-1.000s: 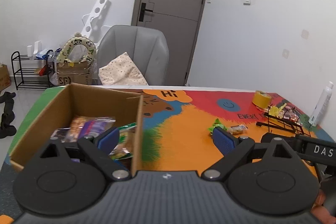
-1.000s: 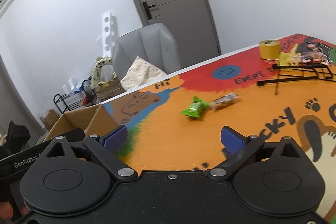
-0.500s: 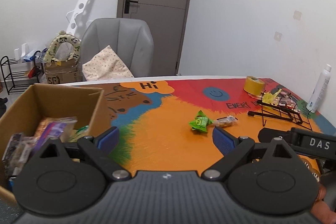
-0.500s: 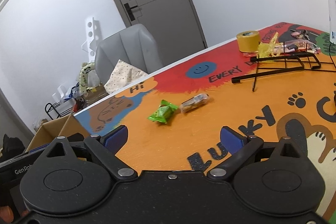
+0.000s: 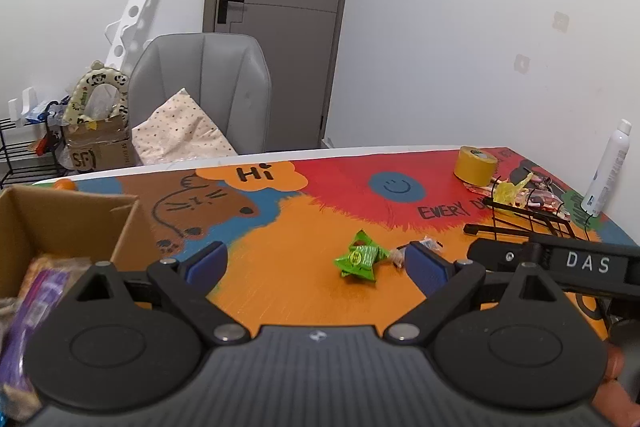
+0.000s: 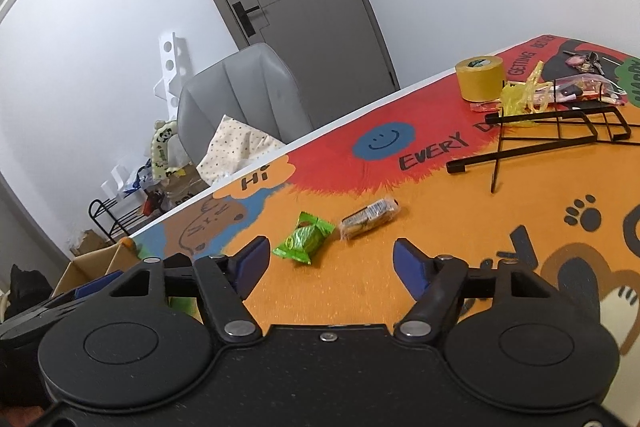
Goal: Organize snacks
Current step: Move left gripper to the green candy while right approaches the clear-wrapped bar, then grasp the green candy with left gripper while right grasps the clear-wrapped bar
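Green and crinkled, the snack packet (image 6: 304,237) lies on the orange part of the table mat (image 6: 360,291), in front of both of your grippers. Just to its right sits a clear-wrapped biscuit pack (image 6: 370,219), close beside it; whether the two touch is hard to tell. Your right gripper (image 6: 328,263) hangs low over the mat with its blue-padded fingers spread wide and nothing between them; the green packet lies just beyond its left finger. Your left gripper (image 5: 316,263) is also spread wide and holds nothing, and from its view the green packet (image 5: 360,259) shows between the fingers, farther out on the mat. To your left, at the table's near edge, stands a cardboard box (image 5: 72,223) with several snack packs (image 5: 36,291) inside. At the far right of the table you have a roll of yellow tape (image 6: 480,77), a black wire rack (image 6: 560,131) lying flat, and a white spray bottle (image 5: 608,171). Beyond the table stand a grey chair (image 5: 204,87) and a grey door (image 5: 280,19).
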The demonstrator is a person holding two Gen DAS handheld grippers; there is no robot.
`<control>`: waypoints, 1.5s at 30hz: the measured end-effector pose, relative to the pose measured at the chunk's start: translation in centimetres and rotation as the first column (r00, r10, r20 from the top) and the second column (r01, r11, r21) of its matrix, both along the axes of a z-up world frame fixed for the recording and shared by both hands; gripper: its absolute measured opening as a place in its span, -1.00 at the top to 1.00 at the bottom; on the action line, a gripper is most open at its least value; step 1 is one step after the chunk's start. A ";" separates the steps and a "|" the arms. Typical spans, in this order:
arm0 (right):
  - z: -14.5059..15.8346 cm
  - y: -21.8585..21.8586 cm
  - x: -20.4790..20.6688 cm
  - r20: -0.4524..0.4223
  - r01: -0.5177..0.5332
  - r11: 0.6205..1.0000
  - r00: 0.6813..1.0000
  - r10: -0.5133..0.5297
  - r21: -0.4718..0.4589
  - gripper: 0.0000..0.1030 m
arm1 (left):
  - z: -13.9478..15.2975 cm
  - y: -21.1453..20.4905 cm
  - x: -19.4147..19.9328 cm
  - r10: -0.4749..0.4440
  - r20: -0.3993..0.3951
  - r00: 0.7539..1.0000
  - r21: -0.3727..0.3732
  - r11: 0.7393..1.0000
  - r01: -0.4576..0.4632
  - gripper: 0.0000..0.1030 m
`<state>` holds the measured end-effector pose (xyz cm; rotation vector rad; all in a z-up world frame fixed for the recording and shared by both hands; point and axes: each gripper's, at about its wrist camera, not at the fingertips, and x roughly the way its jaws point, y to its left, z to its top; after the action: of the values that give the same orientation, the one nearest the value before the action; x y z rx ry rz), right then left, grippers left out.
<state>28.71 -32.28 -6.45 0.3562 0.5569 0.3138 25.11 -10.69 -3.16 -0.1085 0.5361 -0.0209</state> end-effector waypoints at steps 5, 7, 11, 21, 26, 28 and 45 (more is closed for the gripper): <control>0.3 0.6 2.2 -0.017 0.011 1.000 1.000 -0.011 -0.015 -0.30 | -0.3 0.1 2.6 0.001 -0.018 1.000 -0.011 1.000 -0.002 -0.84; 0.4 0.6 3.1 -0.024 0.016 1.000 1.000 -0.016 -0.012 -0.29 | -0.4 0.1 3.7 0.000 -0.019 1.000 -0.014 1.000 0.000 -0.84; -0.3 0.6 5.2 -0.057 0.043 0.999 0.997 -0.042 0.009 -0.29 | -1.1 -0.1 6.0 -0.002 -0.046 0.999 -0.030 1.000 0.000 -0.84; -4.2 0.2 9.7 -0.191 0.072 0.995 0.980 -0.056 0.075 -0.14 | -3.4 0.2 9.8 0.011 -0.089 0.996 -0.125 0.992 -0.022 -0.84; -5.9 0.6 10.5 -0.207 0.055 0.996 0.978 -0.040 0.069 -0.05 | -5.1 -0.2 10.8 -0.013 -0.124 0.992 -0.111 0.994 -0.001 -0.82; -6.0 0.8 10.6 -0.191 0.047 0.997 0.981 -0.036 0.056 -0.04 | -5.3 -0.1 10.8 -0.010 -0.121 0.993 -0.119 0.993 -0.004 -0.82; -6.4 -0.5 9.9 -0.208 0.127 0.992 0.970 -0.127 -0.011 1.00 | -6.1 -2.1 10.8 -0.091 -0.104 0.990 -0.068 0.994 0.084 -0.79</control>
<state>38.63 -32.76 -12.82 0.4285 0.7364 0.1542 35.93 -12.83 -9.30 -0.1483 0.6470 -0.1186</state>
